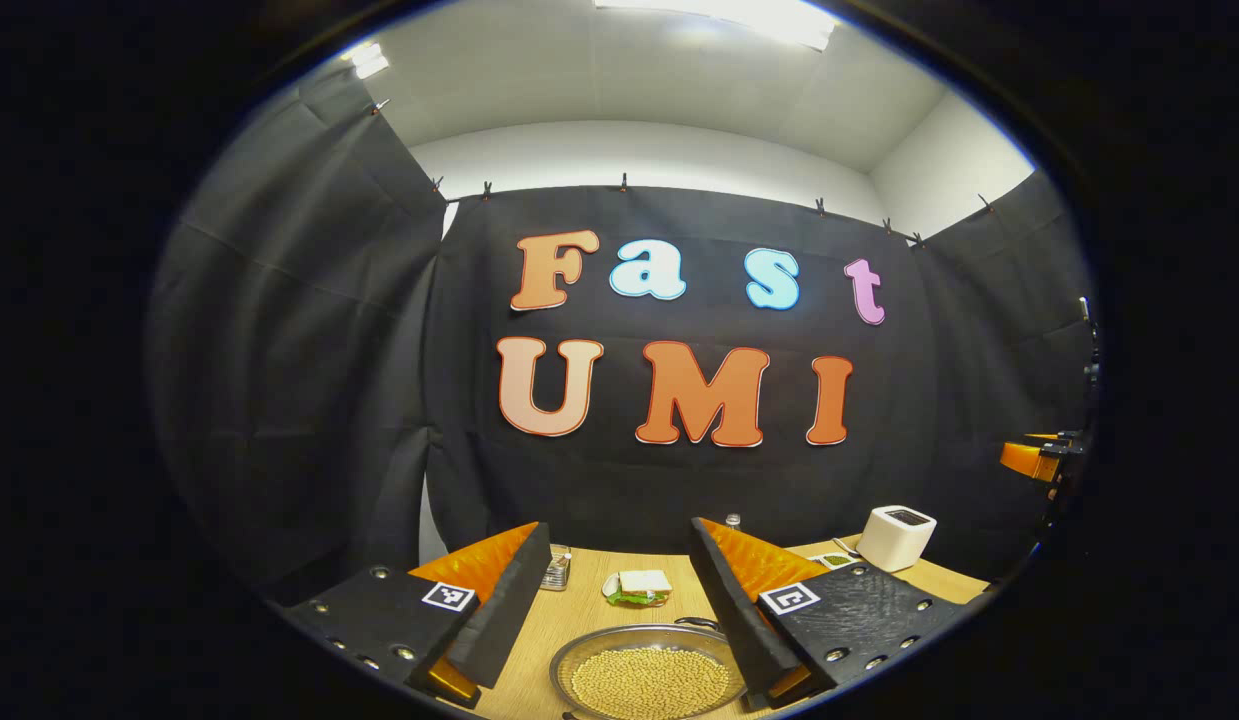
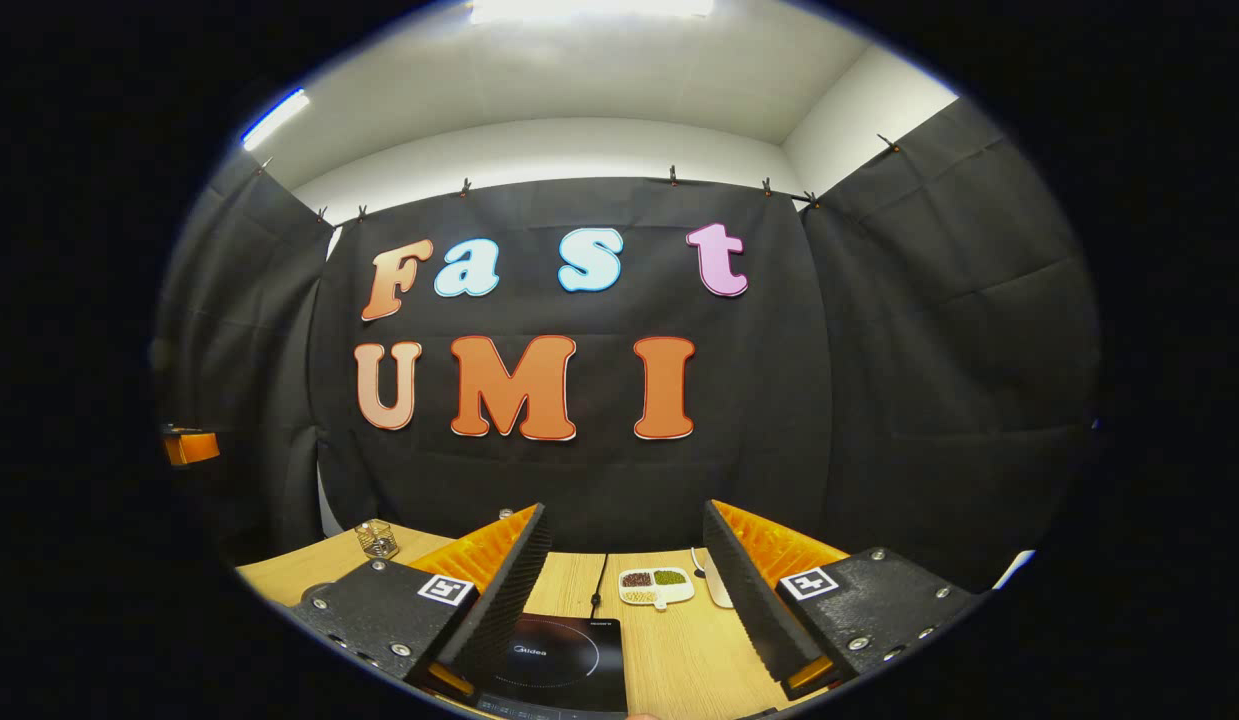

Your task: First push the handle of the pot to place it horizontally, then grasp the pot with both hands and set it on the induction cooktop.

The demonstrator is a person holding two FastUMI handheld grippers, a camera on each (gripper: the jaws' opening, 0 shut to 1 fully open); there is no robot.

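Pale wood forms the tabletop (image 2: 669, 650). A black glass induction cooktop (image 2: 557, 662) is seen low in the right gripper view, between the spread fingers of the right gripper (image 2: 627, 600). A round metal pot (image 1: 647, 672) filled with yellow beans is seen on the table between the left gripper's (image 1: 619, 610) wide-open fingers, untouched.

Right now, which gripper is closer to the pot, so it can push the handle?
Left, most likely. The pot of beans sits right between the open left gripper. The right gripper faces the induction cooktop instead.
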